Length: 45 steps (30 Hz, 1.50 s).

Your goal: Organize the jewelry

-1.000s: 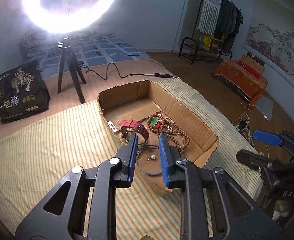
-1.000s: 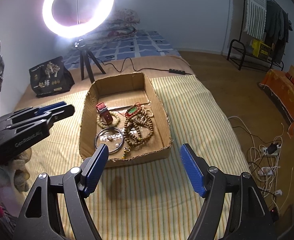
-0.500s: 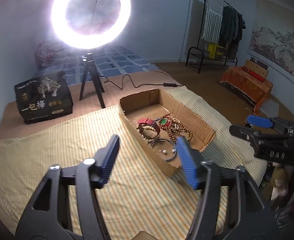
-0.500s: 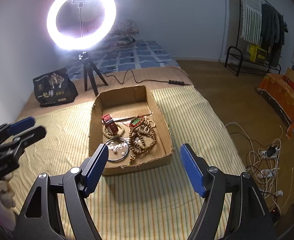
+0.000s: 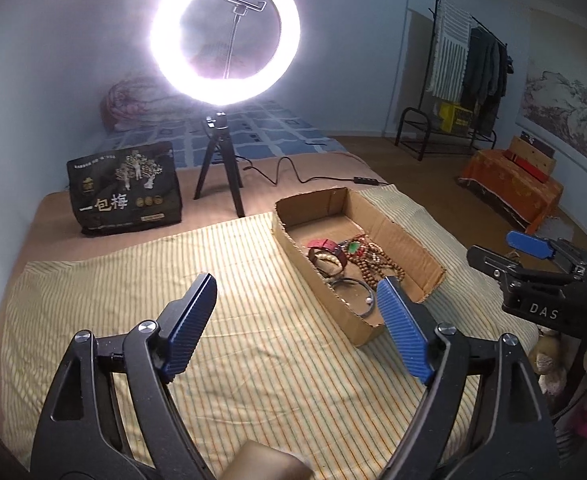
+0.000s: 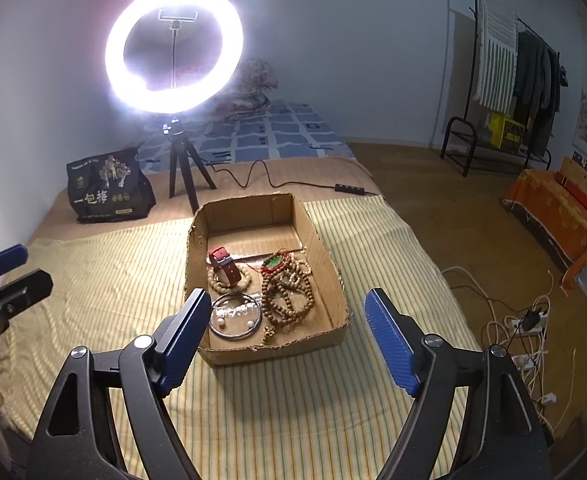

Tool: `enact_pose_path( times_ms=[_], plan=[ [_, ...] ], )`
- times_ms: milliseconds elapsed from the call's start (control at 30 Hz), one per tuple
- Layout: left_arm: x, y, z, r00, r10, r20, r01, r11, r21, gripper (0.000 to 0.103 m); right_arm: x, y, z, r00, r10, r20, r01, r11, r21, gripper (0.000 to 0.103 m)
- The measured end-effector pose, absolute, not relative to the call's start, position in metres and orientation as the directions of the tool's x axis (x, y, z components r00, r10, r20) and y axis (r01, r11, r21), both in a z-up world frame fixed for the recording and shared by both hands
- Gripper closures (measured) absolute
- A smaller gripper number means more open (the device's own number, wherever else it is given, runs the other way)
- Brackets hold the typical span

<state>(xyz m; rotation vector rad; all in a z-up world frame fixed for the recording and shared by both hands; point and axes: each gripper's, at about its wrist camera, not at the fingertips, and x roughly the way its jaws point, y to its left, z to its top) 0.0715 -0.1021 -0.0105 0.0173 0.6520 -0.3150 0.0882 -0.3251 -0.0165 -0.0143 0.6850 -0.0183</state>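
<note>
A shallow cardboard box [image 6: 267, 354] lies on the striped cloth. In it are a silver bangle [image 6: 235, 314] at the near left corner, strings of brown wooden beads [image 6: 289, 296], a red watch strap [image 6: 225, 266] and a green pendant [image 6: 275, 264]. My right gripper [image 6: 289, 298] hovers just before the box's near wall, its jaws opening with nothing between them. My left gripper [image 5: 295, 286] is over the cloth to the left of the box [image 5: 317, 280], its jaws opening wide and empty. The bangle [image 5: 353, 294] shows beside its right finger.
A lit ring light on a tripod [image 5: 225, 36] and a black printed bag [image 5: 125, 192] stand behind the cloth [image 5: 133, 300]. A cable runs past the box's far end. A clothes rack [image 6: 505, 80] and loose floor cables [image 6: 525, 320] are on the right.
My left gripper, nearly shut over the bangle in the box, has opened wide and drawn back up and to the left. The bangle stays in the box. The right gripper has barely moved.
</note>
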Motion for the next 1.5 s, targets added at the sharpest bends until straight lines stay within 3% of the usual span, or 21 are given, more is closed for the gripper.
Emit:
enact_pose_path(
  times_ms=[300, 433, 1500],
  plan=[
    [0.0706, -0.1101, -0.0131, 0.762, -0.233, -0.605, 0.273, 0.962, -0.026, 0.012, 0.0884, -0.3236, -0.0168, 0.789, -0.033, -0.614, 0.017, 0.999, -0.031, 0.024],
    [0.0681, -0.1121, -0.0128, 0.781, -0.205, -0.59, 0.261, 0.965, 0.01, 0.001, 0.0897, -0.3221, -0.0174, 0.789, -0.03, -0.614, 0.013, 0.999, -0.032, 0.024],
    [0.0703, -0.1118, -0.0137, 0.783, -0.183, -0.595, 0.24, 0.971, 0.017, 0.001, 0.094, -0.3234, -0.0225, 0.779, -0.04, -0.626, 0.028, 0.999, -0.029, 0.024]
  ],
)
